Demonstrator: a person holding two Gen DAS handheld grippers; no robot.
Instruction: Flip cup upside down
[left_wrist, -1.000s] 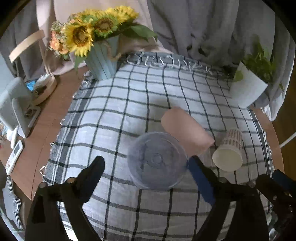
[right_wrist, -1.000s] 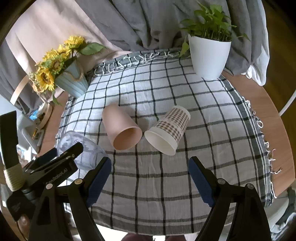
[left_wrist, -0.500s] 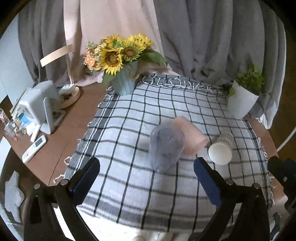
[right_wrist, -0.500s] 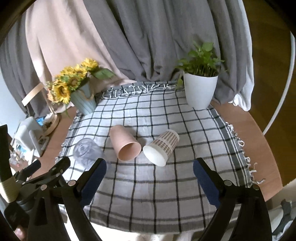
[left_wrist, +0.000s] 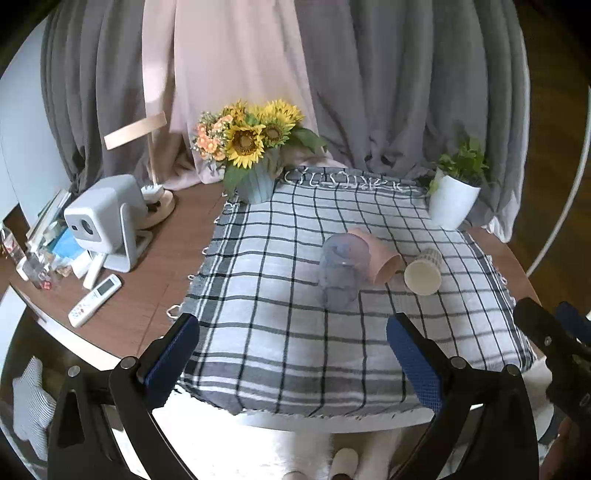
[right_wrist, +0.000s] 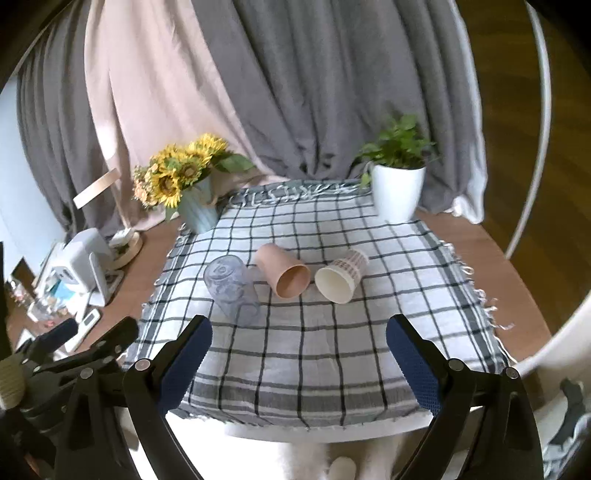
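A clear bluish plastic cup (left_wrist: 341, 273) stands upside down on the checked cloth (left_wrist: 280, 332); it also shows in the right wrist view (right_wrist: 231, 286). A pink cup (left_wrist: 376, 258) (right_wrist: 284, 269) and a white patterned paper cup (left_wrist: 424, 271) (right_wrist: 341, 275) lie on their sides beside it, mouths toward me. My left gripper (left_wrist: 291, 354) is open and empty, back over the table's near edge. My right gripper (right_wrist: 299, 354) is open and empty, also back from the cups.
A sunflower vase (left_wrist: 255, 155) stands at the back left of the cloth and a white potted plant (left_wrist: 452, 195) at the back right. A white device (left_wrist: 107, 218), a remote (left_wrist: 95, 301) and clutter sit on the wooden table left of the cloth. Curtains hang behind.
Both grippers have pulled back and up from the cups, so the whole table now shows. The clear cup stays upside down where the left gripper was close over it.
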